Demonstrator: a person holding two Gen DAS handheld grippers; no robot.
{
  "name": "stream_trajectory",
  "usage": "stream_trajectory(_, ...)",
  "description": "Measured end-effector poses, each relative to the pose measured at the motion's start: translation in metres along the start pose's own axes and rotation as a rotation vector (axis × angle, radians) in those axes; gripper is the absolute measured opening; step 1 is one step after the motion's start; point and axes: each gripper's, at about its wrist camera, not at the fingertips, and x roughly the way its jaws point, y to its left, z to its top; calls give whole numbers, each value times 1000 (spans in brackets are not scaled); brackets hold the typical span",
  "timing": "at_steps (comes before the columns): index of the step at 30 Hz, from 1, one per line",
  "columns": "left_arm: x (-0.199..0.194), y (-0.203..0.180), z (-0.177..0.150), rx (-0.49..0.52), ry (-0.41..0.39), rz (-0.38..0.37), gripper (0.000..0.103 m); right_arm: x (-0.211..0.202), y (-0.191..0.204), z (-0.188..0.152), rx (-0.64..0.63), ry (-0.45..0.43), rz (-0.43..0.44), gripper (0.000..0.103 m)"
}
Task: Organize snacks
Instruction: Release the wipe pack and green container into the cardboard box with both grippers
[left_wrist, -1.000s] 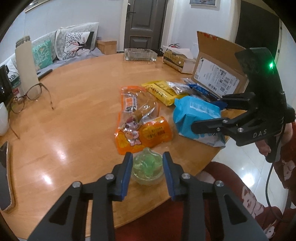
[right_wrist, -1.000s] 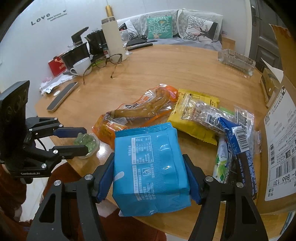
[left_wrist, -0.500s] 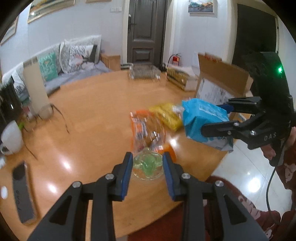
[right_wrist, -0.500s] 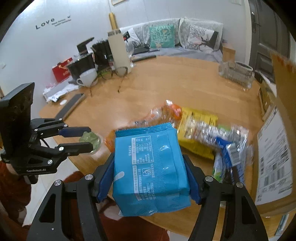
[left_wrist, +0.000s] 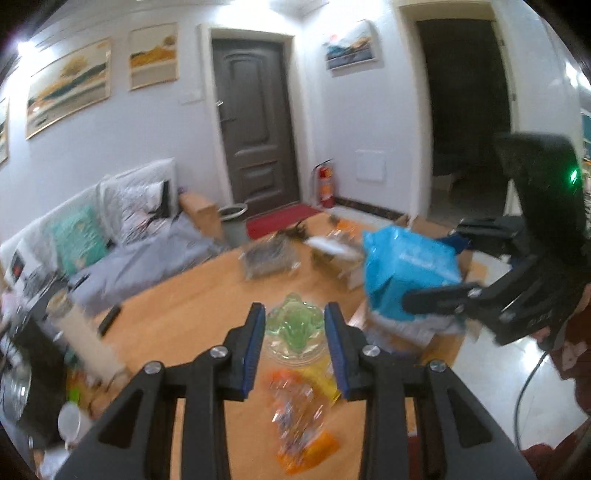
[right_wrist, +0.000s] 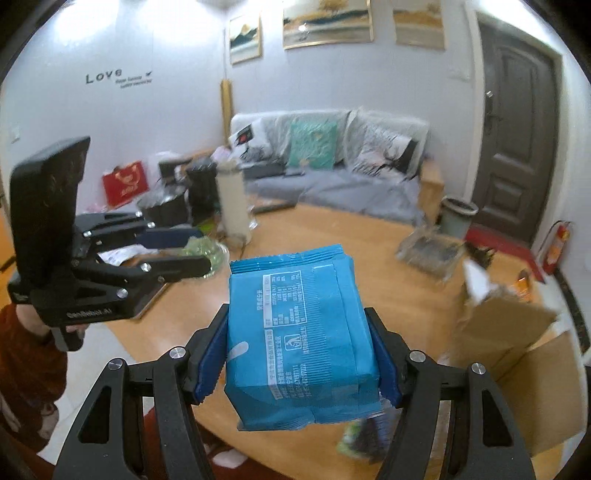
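the blue snack pack (right_wrist: 301, 334) sits clamped between the blue pads of the right gripper (right_wrist: 299, 350), pinched across its width with the printed back face turned up toward the camera; it hangs clear above the table (right_wrist: 332, 236), touching nothing else. gripping it by the flat sides seems sensible for a soft, puffy bag, since the pads press on the widest faces and the pack cannot swing much. in the left wrist view the same pack (left_wrist: 408, 275) shows off to the right, held out over the table edge near the open cardboard box (right_wrist: 517, 339).

the clear cup of green jelly (left_wrist: 294, 334) is pinched between the pads of the left gripper (left_wrist: 295, 345), jaws drawn close on its sides, the cup upright and lifted off the wood. holding it upright by the sides looks like the safest way to carry a small round tub.

both items sit right at the fingertips of their grippers, centred, neither slipping as far as the blurred frames show. below the left gripper an orange snack bag (left_wrist: 299, 424) and a yellow one lie on the table. the box, flaps open beside the right gripper, is probably where the snacks are meant to go. a sofa (right_wrist: 332, 162) with cushions stands beyond the table.
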Motion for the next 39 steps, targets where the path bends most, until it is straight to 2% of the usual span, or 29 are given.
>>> stream_trajectory(6, 30, -43, 58, 74, -18, -110, 30, -31, -54, 4, 88, -28, -120, 65)
stream_trajectory(9, 55, -72, 77, 106, -7, -171, 30, -39, -88, -6, 135, -19, -216, 65)
stream_trajectory(12, 88, -101, 93, 125, 23, -228, 30, -41, -116, -18, 176, 10, -262, 65)
stream_trajectory(17, 137, -139, 94, 150, 101, -293, 30, -34, -162, -46, 254, 71, -283, 65)
stream_trajectory(20, 162, -159, 89, 151, 145, -319, 30, -21, -174, -62, 266, 107, -289, 65)
stream_trajectory(24, 189, -170, 83, 140, 192, -343, 30, -6, -188, -75, 272, 143, -282, 65)
stream_trajectory(31, 218, -172, 76, 134, 243, -333, 32, 12, -194, -87, 255, 200, -286, 65)
stream_trajectory(32, 217, -171, 75, 131, 246, -328, 39, 13, -195, -88, 256, 206, -283, 65)
stream_trajectory(33, 216, -171, 75, 125, 247, -322, 54, 15, -195, -89, 255, 207, -284, 66)
stream_trajectory(34, 216, -169, 75, 122, 245, -318, 65, 15, -195, -88, 250, 203, -287, 66)
stream_trajectory(35, 213, -168, 75, 122, 230, -306, 79, 15, -194, -88, 236, 204, -299, 69)
stream_trajectory(36, 210, -167, 75, 125, 219, -295, 83, 16, -194, -88, 230, 206, -308, 78)
stream_trajectory(38, 205, -163, 77, 127, 211, -280, 83, 13, -190, -87, 213, 194, -318, 90)
stream_trajectory(39, 203, -160, 79, 123, 207, -277, 84, 11, -189, -86, 207, 191, -312, 90)
